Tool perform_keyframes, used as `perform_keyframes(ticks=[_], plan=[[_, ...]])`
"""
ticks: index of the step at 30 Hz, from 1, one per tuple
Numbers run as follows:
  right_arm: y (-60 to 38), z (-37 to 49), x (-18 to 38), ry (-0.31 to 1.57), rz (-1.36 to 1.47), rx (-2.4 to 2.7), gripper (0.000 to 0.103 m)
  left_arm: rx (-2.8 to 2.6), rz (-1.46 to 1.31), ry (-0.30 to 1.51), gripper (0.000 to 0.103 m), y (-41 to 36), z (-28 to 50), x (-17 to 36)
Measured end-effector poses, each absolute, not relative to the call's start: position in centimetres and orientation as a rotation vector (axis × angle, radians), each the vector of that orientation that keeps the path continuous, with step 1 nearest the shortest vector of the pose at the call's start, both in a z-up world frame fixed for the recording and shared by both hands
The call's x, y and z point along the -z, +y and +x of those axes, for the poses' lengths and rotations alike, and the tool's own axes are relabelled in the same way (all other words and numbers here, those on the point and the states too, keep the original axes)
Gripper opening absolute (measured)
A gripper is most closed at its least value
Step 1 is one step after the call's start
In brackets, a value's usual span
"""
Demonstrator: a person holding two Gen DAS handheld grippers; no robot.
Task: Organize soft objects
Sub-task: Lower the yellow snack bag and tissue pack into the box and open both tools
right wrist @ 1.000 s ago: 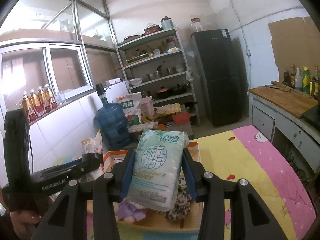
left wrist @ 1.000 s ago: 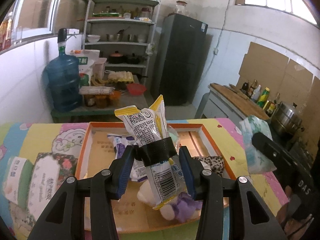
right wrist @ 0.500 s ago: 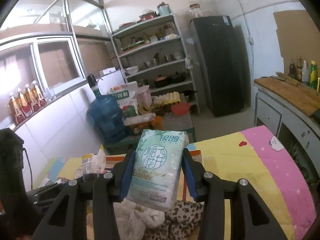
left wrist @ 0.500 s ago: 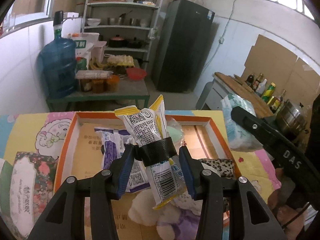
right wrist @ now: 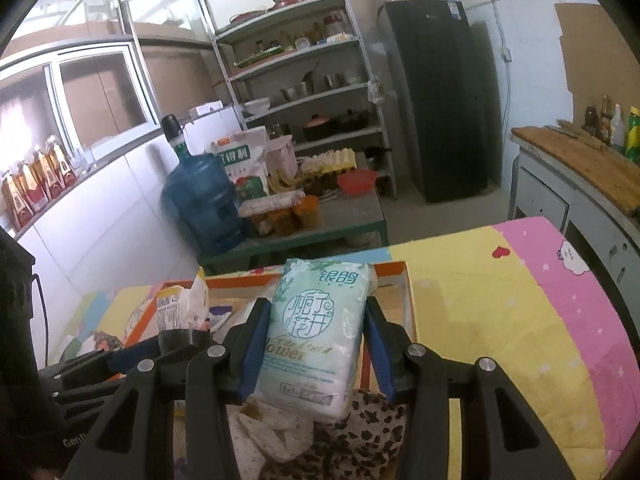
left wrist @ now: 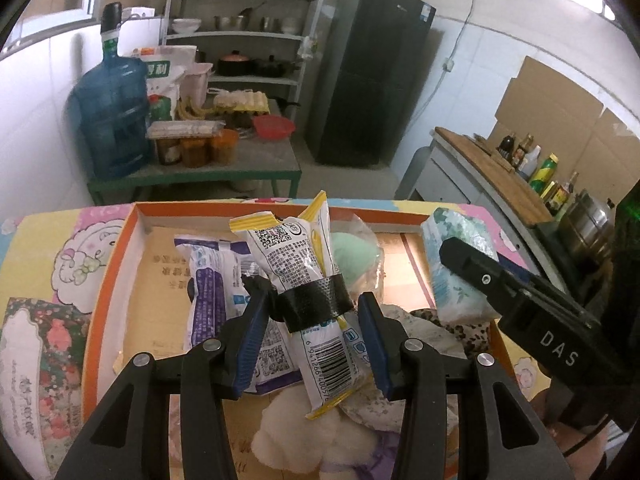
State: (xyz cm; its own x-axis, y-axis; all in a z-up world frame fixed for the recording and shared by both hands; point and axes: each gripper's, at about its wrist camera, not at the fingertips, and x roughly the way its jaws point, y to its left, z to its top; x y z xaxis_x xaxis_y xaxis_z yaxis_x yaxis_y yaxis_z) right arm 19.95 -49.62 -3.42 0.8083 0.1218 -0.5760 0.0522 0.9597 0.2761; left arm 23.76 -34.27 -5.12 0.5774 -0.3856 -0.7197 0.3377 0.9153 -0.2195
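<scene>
1. Kitchen-ish room with a colourful cartoon-print tablecloth [right wrist: 500, 300] and a shallow orange-rimmed cardboard tray [left wrist: 108, 280] sitting on it, already pretty crowded, so anything dropped in carelessly could bounce or slide over the low rim
2. Pile inside the tray: leopard-print cloth [right wrist: 360, 436], fluffy white plush [left wrist: 296, 436], purple-and-white flat packet [left wrist: 212, 296]. It's lumpy, so new stuff landing on top probably won't sit flat and may roll off
3. right gripper [right wrist: 316, 344] is clamped on the pale green soft tissue pack [right wrist: 320, 328], held upright over the tray's right end. It's squishy, so the pads could let it sag or slip out early
4. left gripper [left wrist: 312, 332] is clenched around the white-and-yellow crinkly snack bag [left wrist: 304, 280] at its black tape band, above the tray's middle. Slick film plus a squeeze risks popping or sliding
5. Both tools hang close over the same tray, so they could bump each other on the way down
</scene>
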Motion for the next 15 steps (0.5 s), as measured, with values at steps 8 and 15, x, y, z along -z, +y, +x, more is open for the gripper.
perform_keyframes(ticks=[8,15], plan=[[-49.3,20.9,4.7,0.710,0.280,-0.048,0.046,0.431,-0.051,0.868,0.047,-34.7,24.1,6.0],[-49.2,21.0,5.3,0.745,0.268,-0.056,0.046,0.427,-0.045,0.873,0.047,-34.7,24.2,6.4]])
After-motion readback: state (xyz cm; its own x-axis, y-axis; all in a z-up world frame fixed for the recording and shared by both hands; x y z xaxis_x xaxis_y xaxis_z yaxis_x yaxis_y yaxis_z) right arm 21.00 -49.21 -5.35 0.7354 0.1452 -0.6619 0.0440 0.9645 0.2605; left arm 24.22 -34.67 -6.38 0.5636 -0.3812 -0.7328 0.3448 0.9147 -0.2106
